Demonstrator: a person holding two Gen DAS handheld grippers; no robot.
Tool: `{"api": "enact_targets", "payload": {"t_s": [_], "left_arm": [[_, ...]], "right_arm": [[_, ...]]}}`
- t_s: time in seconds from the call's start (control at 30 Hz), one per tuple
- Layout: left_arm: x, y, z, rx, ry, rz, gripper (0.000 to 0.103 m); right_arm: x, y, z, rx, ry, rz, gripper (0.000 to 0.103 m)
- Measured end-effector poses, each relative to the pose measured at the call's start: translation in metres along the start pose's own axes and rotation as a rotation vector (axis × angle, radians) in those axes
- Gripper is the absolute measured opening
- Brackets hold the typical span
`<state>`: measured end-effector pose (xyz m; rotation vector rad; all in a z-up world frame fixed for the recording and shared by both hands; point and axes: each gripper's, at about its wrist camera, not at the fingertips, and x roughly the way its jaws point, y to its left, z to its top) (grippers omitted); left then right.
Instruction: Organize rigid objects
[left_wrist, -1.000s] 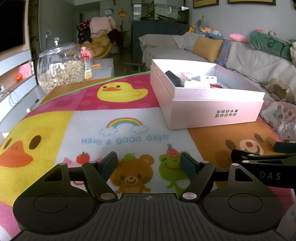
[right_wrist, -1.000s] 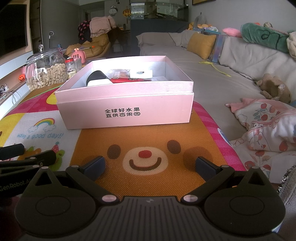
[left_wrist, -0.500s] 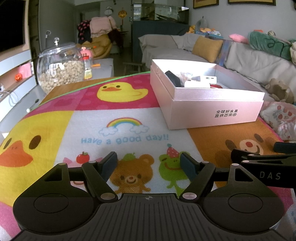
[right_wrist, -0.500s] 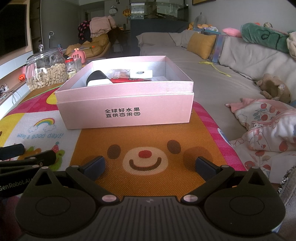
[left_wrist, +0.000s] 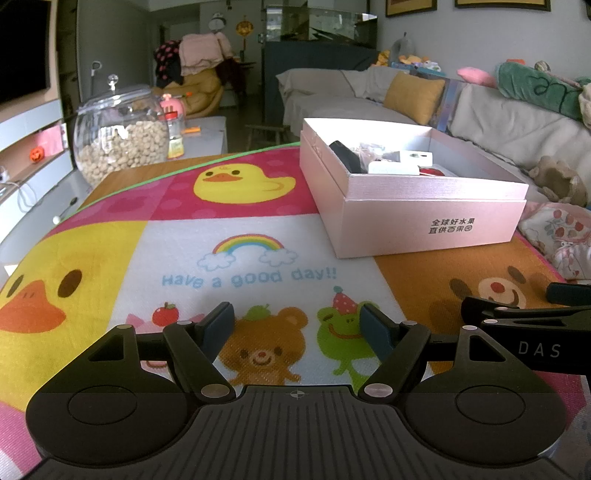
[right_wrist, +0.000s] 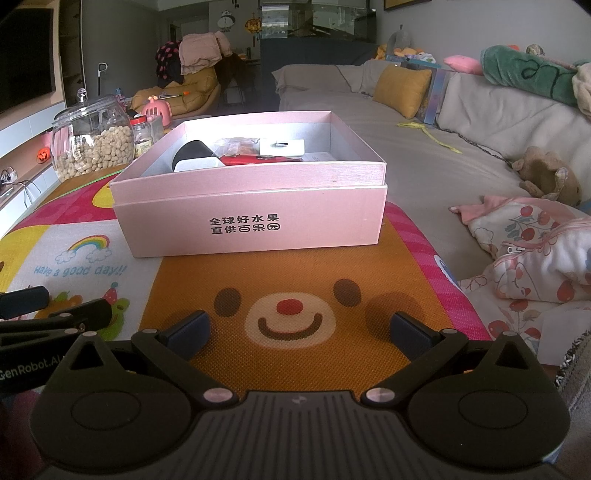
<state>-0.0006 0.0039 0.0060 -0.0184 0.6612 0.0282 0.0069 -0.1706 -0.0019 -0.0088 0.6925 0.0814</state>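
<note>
A pink open box (left_wrist: 424, 221) (right_wrist: 255, 221) with black printed characters stands on the cartoon play mat (left_wrist: 255, 258) (right_wrist: 295, 295). Inside lie a black object (right_wrist: 194, 151), a white block (right_wrist: 282, 147), a red flat item (right_wrist: 255, 159) and a clear packet (right_wrist: 238, 144). My left gripper (left_wrist: 297, 325) is open and empty, low over the mat, left of and nearer than the box. My right gripper (right_wrist: 297, 328) is open and empty over the bear face, in front of the box. Each gripper shows at the edge of the other's view.
A glass jar of nuts (left_wrist: 120, 140) (right_wrist: 92, 147) stands at the mat's far left corner. A sofa with a yellow cushion (right_wrist: 400, 88) runs along the right. Patterned cloth bundles (right_wrist: 535, 254) lie right of the mat.
</note>
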Motion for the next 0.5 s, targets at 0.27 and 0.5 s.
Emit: {"api": "enact_targets", "payload": {"t_s": [0.27, 0.5], "left_arm": [[0.0001, 0.0001, 0.0000, -0.001, 0.000, -0.001, 0.080], [-0.0004, 0.0003, 0.0004, 0.008, 0.000, 0.008, 0.080]], "right_arm": [[0.0000, 0.0000, 0.0000, 0.000, 0.000, 0.000, 0.103], [0.0000, 0.0001, 0.0000, 0.000, 0.000, 0.000, 0.103]]}}
